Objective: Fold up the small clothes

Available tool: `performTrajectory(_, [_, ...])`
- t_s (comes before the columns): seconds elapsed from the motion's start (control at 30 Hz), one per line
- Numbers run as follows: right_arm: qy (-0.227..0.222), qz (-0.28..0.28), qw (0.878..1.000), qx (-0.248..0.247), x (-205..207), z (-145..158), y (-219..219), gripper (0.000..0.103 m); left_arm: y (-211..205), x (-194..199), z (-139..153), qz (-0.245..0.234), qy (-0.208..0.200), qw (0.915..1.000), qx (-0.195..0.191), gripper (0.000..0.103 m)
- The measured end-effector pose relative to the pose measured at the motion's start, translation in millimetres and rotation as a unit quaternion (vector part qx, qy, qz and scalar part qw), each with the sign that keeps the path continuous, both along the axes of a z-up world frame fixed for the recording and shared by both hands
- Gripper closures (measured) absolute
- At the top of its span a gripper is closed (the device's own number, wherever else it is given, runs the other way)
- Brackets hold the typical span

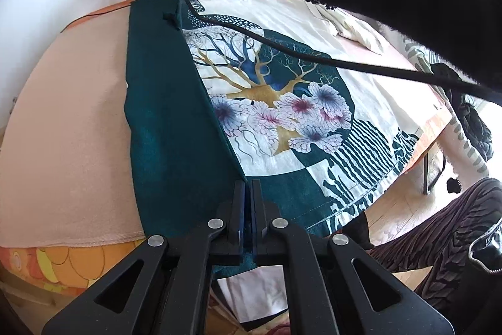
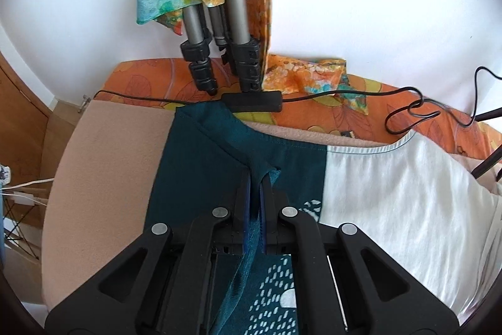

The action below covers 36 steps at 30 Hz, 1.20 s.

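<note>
Shirt lies flat on pink blanket, printed side up, teal side panel folded over along left edge. L gripper fingers closed tight on teal fabric at near hem end of fold. R gripper fingers pinched on teal fabric near collar end, by tripod legs. Step, by my read: first lengthwise fold, both ends held. Next calls for laying fold straight, then letting go w/o dragging cloth; cable lying across shirt may snag

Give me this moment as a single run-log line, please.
left hand-held gripper: shut on teal flap | right hand-held gripper: shut on teal flap | printed shirt: flat on pink blanket
</note>
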State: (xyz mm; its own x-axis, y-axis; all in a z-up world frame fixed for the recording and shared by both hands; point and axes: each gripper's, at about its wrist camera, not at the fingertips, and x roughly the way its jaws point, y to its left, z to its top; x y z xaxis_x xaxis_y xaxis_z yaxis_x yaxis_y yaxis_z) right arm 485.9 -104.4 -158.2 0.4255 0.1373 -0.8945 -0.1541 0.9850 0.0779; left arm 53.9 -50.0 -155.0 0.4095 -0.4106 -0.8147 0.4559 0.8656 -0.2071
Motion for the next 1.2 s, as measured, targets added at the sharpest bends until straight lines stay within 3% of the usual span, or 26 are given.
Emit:
performTrajectory(0.03, [-0.005, -0.001, 1.000, -0.004, 0.8, 2.3, -2.5, 0.089, -3.2, 1.1, -1.4, -0.010, 0.012, 0.9999, -0.006, 0.090])
performTrajectory(0.1, [-0.015, -0.013, 1.000, -0.003, -0.1, 10.9, -13.8, 0.061, -7.4, -0.8, -0.4, -0.017, 0.018, 0.9996, -0.011, 0.077])
performTrajectory(0.13, [-0.022, -0.022, 1.000, -0.002, -2.2, 15.8, -20.9, 0.039, -9.2, -4.0, 1.8, -0.026, 0.012, 0.9995, -0.015, 0.074])
performTrajectory(0.17, [-0.028, -0.026, 0.999, -0.004, -4.8, 20.5, -27.5, 0.036, -12.1, -7.0, 4.0, -0.029, 0.001, 0.9995, -0.009, 0.074])
performTrajectory(0.27, [-0.036, -0.035, 0.999, -0.018, -13.4, 35.4, -44.9, 0.036, -10.7, -14.6, 13.6, -0.037, -0.015, 0.9991, -0.017, 0.074])
performTrajectory(0.43, [-0.050, -0.023, 0.997, 0.047, -59.1, 66.5, -73.7, 0.036, 24.4, -11.9, 30.8, 0.015, -0.030, 0.9979, -0.055, 0.074])
performTrajectory(0.5, [-0.052, -0.007, 0.995, 0.081, -82.7, 74.6, -72.8, 0.045, 42.0, -8.1, 32.9, 0.049, -0.035, 0.9963, -0.061, 0.074])
performTrajectory(0.53, [-0.048, 0.006, 0.994, 0.102, -91.3, 74.5, -67.8, 0.055, 49.6, -7.0, 31.9, 0.060, -0.033, 0.9955, -0.066, 0.074])
performTrajectory(0.57, [-0.040, 0.019, 0.992, 0.117, -98.6, 71.7, -60.6, 0.064, 54.0, -6.3, 29.8, 0.068, -0.033, 0.9951, -0.065, 0.074])
performTrajectory(0.67, [-0.016, 0.048, 0.990, 0.128, -110.9, 48.6, -23.5, 0.078, 55.1, -5.1, 14.7, 0.071, -0.014, 0.9958, -0.056, 0.078])
performTrajectory(0.8, [0.024, 0.078, 0.988, 0.133, -118.5, 8.3, 25.9, 0.080, 42.9, -4.0, -7.2, 0.053, 0.013, 0.9982, -0.024, 0.084])
performTrajectory(1.0, [0.076, 0.072, 0.990, 0.096, -120.1, -36.5, 44.5, 0.080, 31.3, -4.2, -14.6, 0.033, 0.013, 0.9993, 0.016, 0.086])
performTrajectory(1.2, [0.059, -0.022, 0.998, 0.028, -123.7, -14.3, -31.4, 0.081, 31.2, -12.6, -14.8, 0.017, -0.003, 0.9991, 0.039, 0.086])
